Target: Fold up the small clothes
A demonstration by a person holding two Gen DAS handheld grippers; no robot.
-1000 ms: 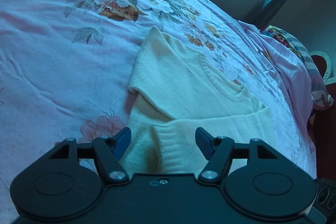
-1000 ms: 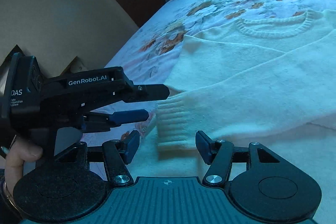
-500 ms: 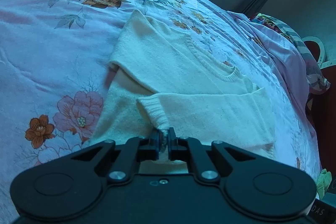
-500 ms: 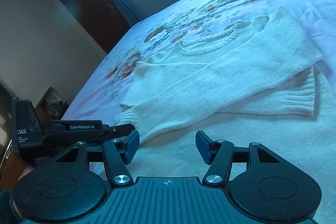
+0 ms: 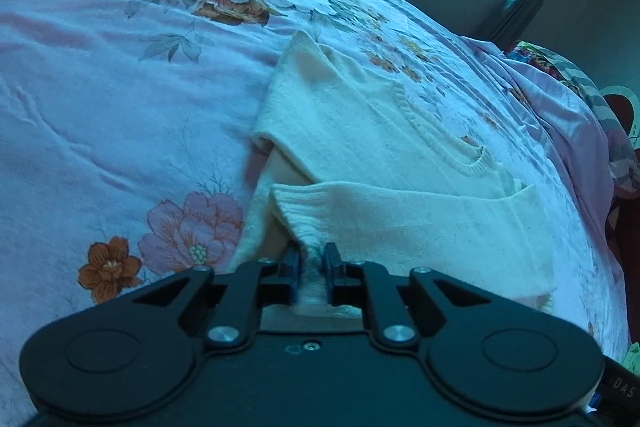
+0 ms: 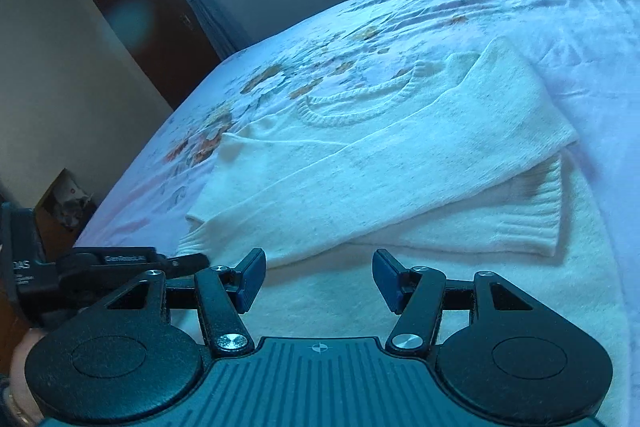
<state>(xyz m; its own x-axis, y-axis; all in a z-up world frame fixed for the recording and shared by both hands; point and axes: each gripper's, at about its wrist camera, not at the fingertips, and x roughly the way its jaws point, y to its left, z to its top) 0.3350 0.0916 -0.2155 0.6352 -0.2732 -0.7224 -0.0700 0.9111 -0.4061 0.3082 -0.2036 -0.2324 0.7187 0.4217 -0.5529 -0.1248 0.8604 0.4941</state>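
With both sleeves folded across the cream sweater (image 6: 360, 163) on the bed (image 5: 100, 107), our left gripper (image 5: 311, 261) pinches its near edge, right gripper (image 6: 318, 277) open; body fold remains.

I am seeing the sweater (image 5: 360, 131) lying on the bedspread (image 5: 120, 99), its cuff (image 5: 304, 215) sitting at twelve o'clock between my left gripper (image 5: 311, 261) fingers, pillows (image 5: 580, 99) lying at two o'clock.
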